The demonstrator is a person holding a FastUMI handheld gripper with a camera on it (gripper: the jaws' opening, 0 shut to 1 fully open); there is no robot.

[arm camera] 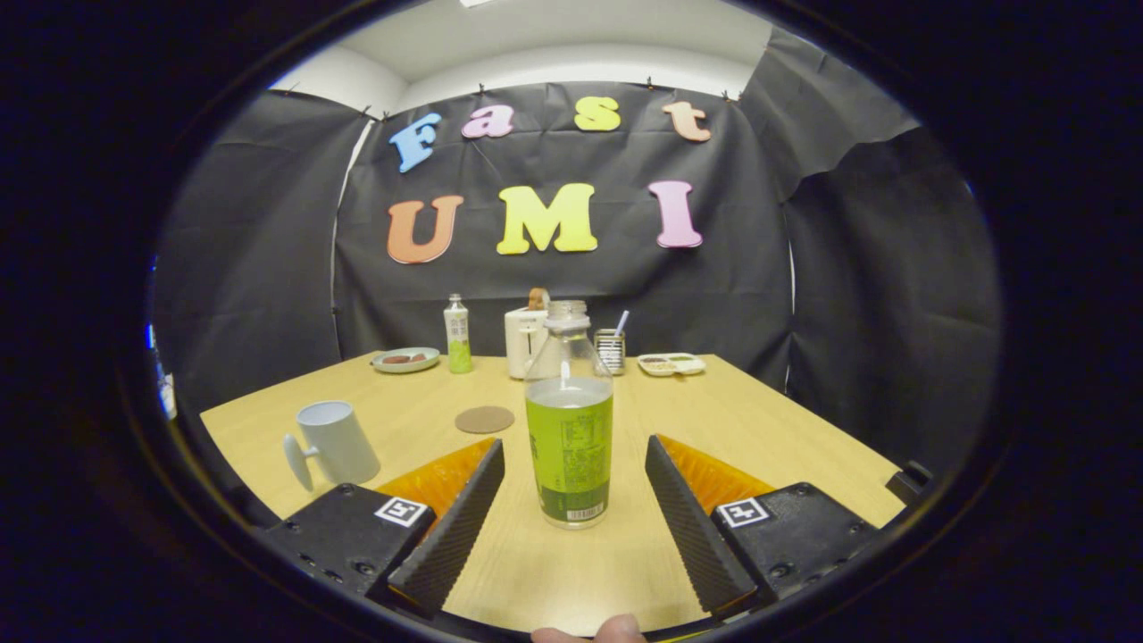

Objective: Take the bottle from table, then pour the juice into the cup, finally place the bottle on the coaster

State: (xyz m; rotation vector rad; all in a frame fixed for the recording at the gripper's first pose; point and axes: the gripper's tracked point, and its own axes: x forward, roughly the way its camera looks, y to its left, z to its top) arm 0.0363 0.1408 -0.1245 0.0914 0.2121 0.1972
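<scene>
Bottle (569,420) first: we are seeing it standing upright on the wooden table (768,420), uncapped, with green juice filling it up to just below the shoulder and a green label wrapping its lower body. We are looking along the gripper (575,460), whose two ribbed black fingers (455,527) are standing wide apart, one on each side of the bottle, with clear gaps showing between each pad and the label, so nothing is being pressed. The bottle is sitting between the fingertips, its base just ahead of the midpoint between them. To the left, near us, a white cup (335,442) is resting on the table with its handle pointing left. A round brown coaster (484,419) is lying flat just beyond the left fingertip, between the cup and the bottle and a little farther back. Along the far edge we are making out a plate (405,359) on the left, a second small bottle with a green label (458,335), a white toaster (525,342) partly hidden behind the near bottle, a small dark-striped holder with a straw (611,348), and a divided tray (671,363) to the right. A fingertip (607,630) is showing at the nearest edge, below the gripper.
</scene>
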